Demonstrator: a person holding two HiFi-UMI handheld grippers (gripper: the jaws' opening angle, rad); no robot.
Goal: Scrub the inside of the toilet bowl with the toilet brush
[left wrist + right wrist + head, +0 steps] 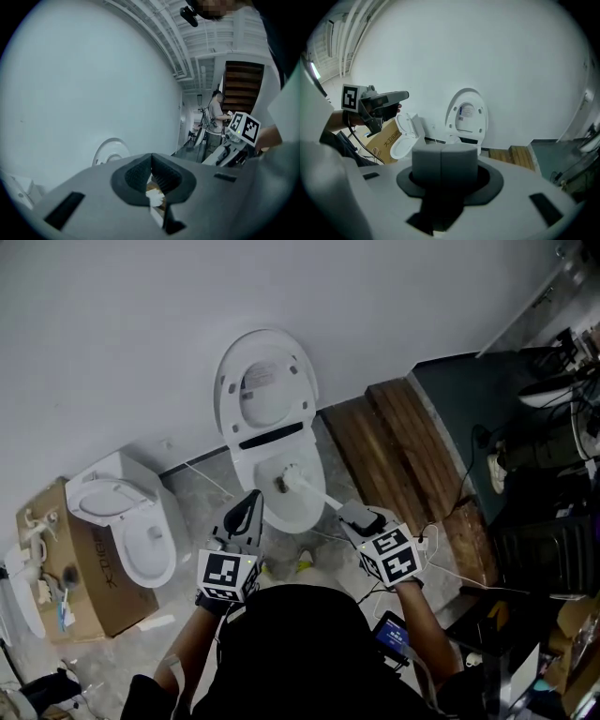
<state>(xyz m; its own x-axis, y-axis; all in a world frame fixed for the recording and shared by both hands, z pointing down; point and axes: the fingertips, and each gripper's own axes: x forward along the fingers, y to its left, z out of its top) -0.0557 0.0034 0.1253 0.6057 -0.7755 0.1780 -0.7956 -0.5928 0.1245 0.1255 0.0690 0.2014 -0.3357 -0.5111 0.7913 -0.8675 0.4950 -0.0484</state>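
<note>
Centre: toilet (298, 514), its lid (264, 381) raised against the far wall (112, 334). The brush (292, 479) has its head in the bowl, and its handle runs near-right to the right gripper (354, 514). The left gripper (249, 499) is at the bowl's near-left rim. A second toilet (141, 531) stands left, a box (89, 582) left of that, and planks (394, 446) right.

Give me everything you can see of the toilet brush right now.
The toilet brush is white and plastic-looking, with a rounded bristle head and a straight handle. The head sits low inside the open toilet bowl. The handle slants up over the rim into the right gripper, whose tongs are shut on it.
</note>
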